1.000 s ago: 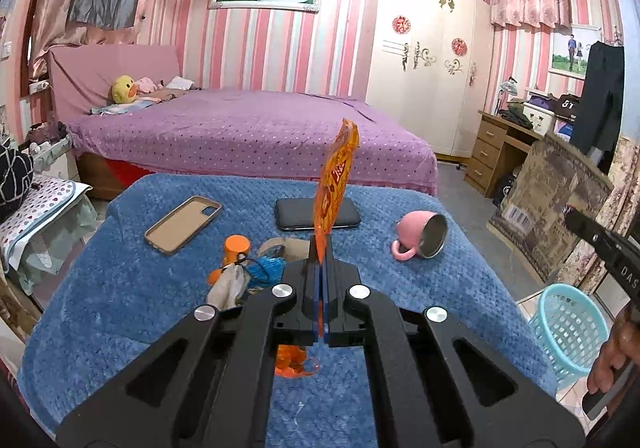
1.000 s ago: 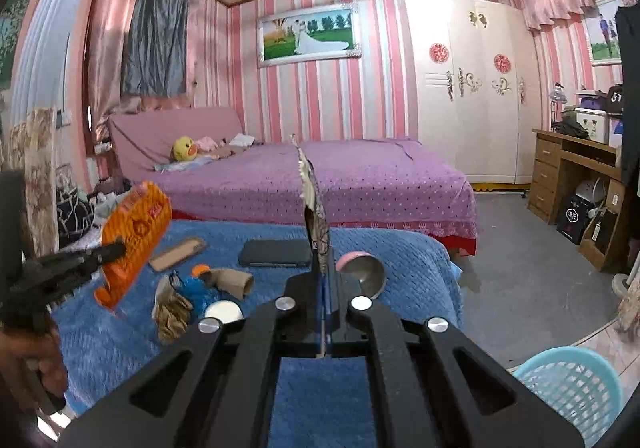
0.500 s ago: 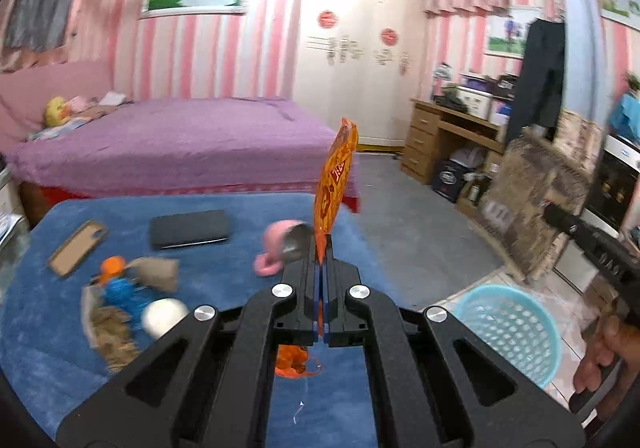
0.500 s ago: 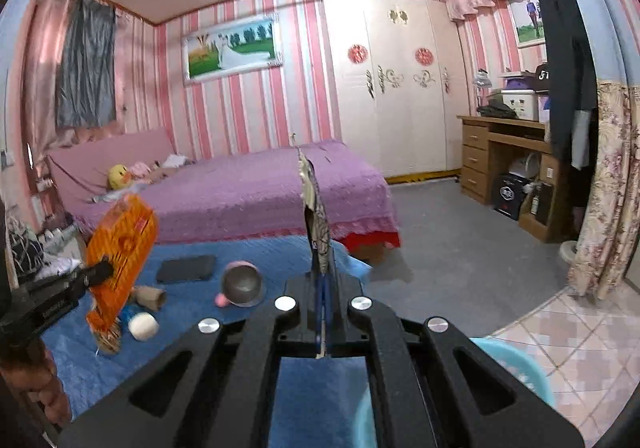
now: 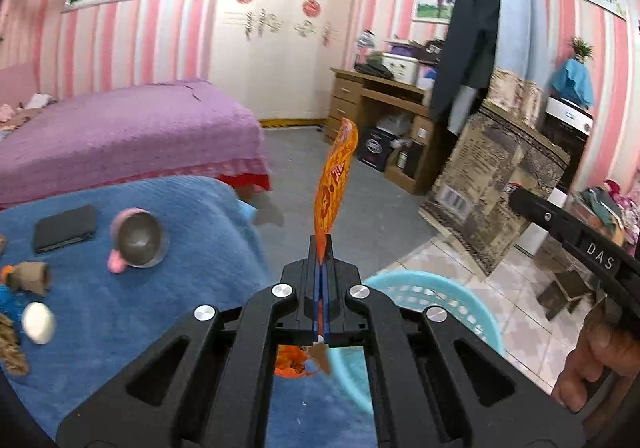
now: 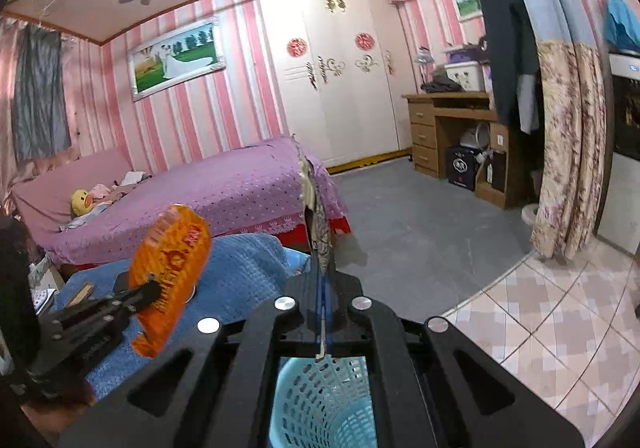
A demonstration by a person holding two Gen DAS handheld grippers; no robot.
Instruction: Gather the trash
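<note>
Left gripper [image 5: 321, 248]: pressed onto orange snack wrapper [image 5: 334, 183], held upright.
Right gripper [image 6: 322, 268]: clamped on brown printed wrapper [image 6: 318, 224].
Light-blue laundry basket [image 6: 320, 400]: seen directly beneath right gripper.

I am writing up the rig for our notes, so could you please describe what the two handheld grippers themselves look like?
Both are matte black plastic. The left gripper has angular linkage arms with cut-out slots, four round silver bolt heads and blue pads lining its two narrow fingers. The right gripper is built the same way; seen from the left wrist camera, its side carries white letters reading DAS. No cables or sleeves are visible.
</note>
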